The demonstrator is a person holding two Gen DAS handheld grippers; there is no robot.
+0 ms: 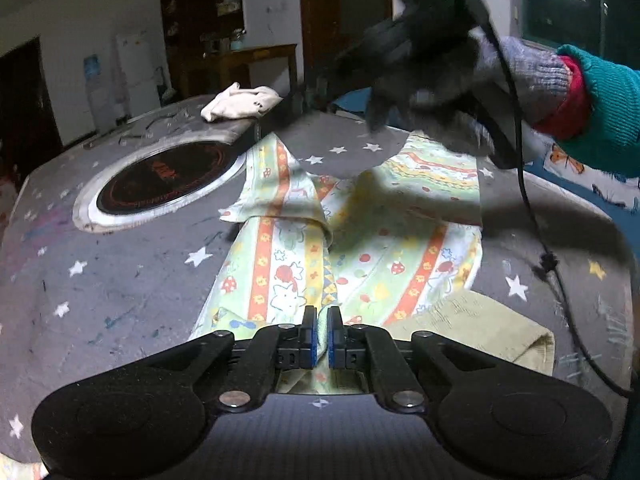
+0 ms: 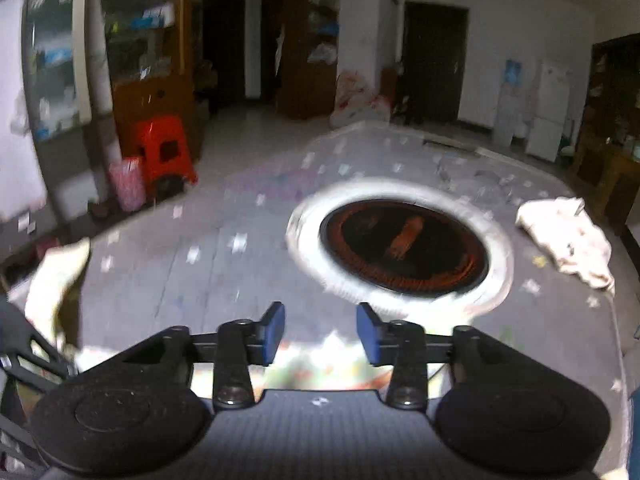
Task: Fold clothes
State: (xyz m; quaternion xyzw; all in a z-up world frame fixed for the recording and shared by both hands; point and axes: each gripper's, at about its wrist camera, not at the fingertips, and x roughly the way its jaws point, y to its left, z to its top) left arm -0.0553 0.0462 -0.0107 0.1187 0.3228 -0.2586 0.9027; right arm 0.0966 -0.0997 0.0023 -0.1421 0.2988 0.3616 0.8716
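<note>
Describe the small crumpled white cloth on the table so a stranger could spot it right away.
Start at the round black cooktop set into the grey star-patterned table. Beyond it, near the table's far edge, lies the white cloth, bunched in a heap. Unlike the colourful striped garment spread nearby, it is plain.

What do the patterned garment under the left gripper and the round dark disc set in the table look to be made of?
Patterned garment: thin woven cotton by the look, matte, since it folds and creases softly. Round disc: probably glass or ceramic, glossy, as it catches reflections, inside a pale ring that may be metal. The left gripper pinches the garment's edge.
</note>
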